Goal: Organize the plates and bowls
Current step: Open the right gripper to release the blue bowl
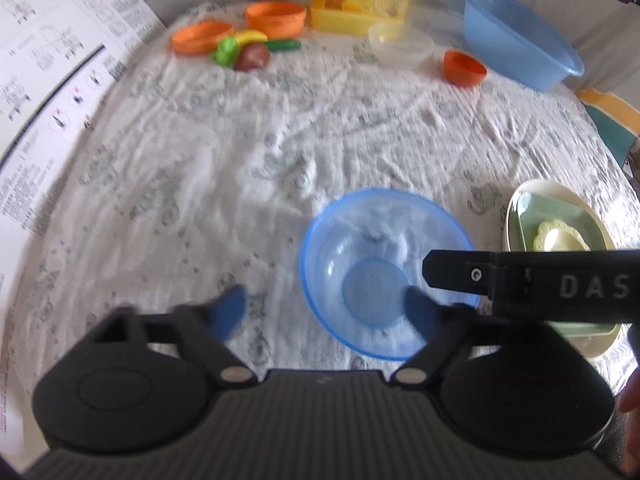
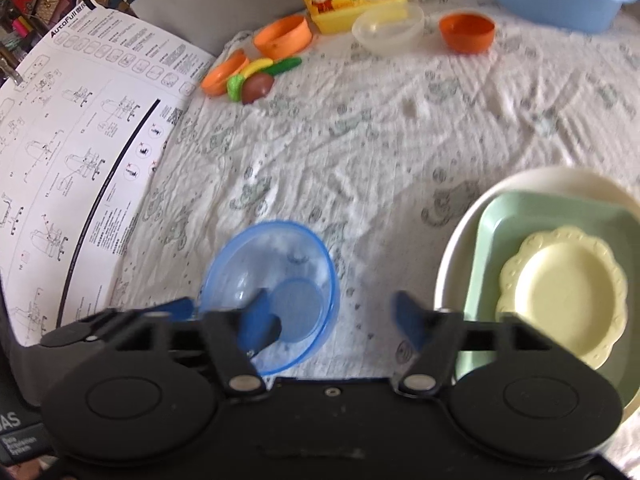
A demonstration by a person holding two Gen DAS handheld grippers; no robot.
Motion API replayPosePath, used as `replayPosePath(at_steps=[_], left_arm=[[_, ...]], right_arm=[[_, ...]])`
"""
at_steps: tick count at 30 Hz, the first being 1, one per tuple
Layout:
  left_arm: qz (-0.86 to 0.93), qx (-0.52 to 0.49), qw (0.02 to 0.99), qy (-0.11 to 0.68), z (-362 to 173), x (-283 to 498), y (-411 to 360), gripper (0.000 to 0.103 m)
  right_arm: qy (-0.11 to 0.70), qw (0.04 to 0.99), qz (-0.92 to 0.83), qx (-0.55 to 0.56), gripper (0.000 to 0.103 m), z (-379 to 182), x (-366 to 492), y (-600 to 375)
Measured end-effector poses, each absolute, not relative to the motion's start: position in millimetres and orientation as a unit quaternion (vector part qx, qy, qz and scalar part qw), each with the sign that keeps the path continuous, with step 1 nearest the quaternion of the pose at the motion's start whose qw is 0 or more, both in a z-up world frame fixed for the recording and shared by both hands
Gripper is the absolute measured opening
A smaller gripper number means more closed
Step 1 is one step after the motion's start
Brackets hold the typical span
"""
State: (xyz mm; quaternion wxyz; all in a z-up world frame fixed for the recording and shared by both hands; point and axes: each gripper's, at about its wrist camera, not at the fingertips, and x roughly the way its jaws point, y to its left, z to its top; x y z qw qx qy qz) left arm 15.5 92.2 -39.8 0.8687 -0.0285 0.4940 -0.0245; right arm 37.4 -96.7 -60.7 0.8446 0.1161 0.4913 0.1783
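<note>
Translucent glossy blue plastic bowl [image 2: 272, 296], wrinkled matt white cloth [image 2: 360, 152] (faintly printed) as the cover, smooth pale yellow plate [image 2: 564, 296], possibly plastic, matt printed paper sheet [image 2: 80, 140], matt black plastic left gripper [image 1: 324, 314]

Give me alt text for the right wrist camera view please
An open right gripper hovers over a wrinkled cloth between a clear blue bowl and a stack of cream, green and yellow plates; orange bowls and toy food sit farther back.
</note>
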Motion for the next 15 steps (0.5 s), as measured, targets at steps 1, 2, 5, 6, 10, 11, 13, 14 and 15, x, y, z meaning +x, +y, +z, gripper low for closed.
replayPosePath(at_steps=[1,2,5,6,10,11,13,14,15], left_arm=[[-0.023,-0.028,0.872,0.488,-38,15,93,0.102],[-0.02,-0.028,0.874,0.484,-36,14,94,0.103],[-0.016,-0.04,0.875,0.482,-32,16,98,0.103],[-0.014,-0.045,0.875,0.481,-32,15,100,0.103],[-0.009,-0.047,0.877,0.478,-28,14,102,0.103],[-0.009,-0.045,0.878,0.476,-27,14,102,0.103],[-0.01,-0.041,0.879,0.474,-25,12,100,0.103],[-0.011,-0.04,0.88,0.473,-24,12,100,0.103],[-0.012,-0.038,0.881,0.472,-23,12,99,0.103]], right_arm=[[0.485,0.849,0.176,0.111,0.09,-58,37,-97],[0.48,0.853,0.173,0.106,0.094,-56,36,-97],[0.467,0.863,0.164,0.097,0.103,-50,34,-99],[0.464,0.866,0.162,0.095,0.103,-49,33,-100],[0.457,0.87,0.158,0.095,0.103,-45,31,-104],[0.457,0.87,0.158,0.096,0.103,-45,31,-104],[0.456,0.87,0.156,0.098,0.103,-44,31,-105],[0.456,0.871,0.156,0.099,0.103,-44,30,-106],[0.456,0.871,0.155,0.1,0.103,-44,30,-106]])
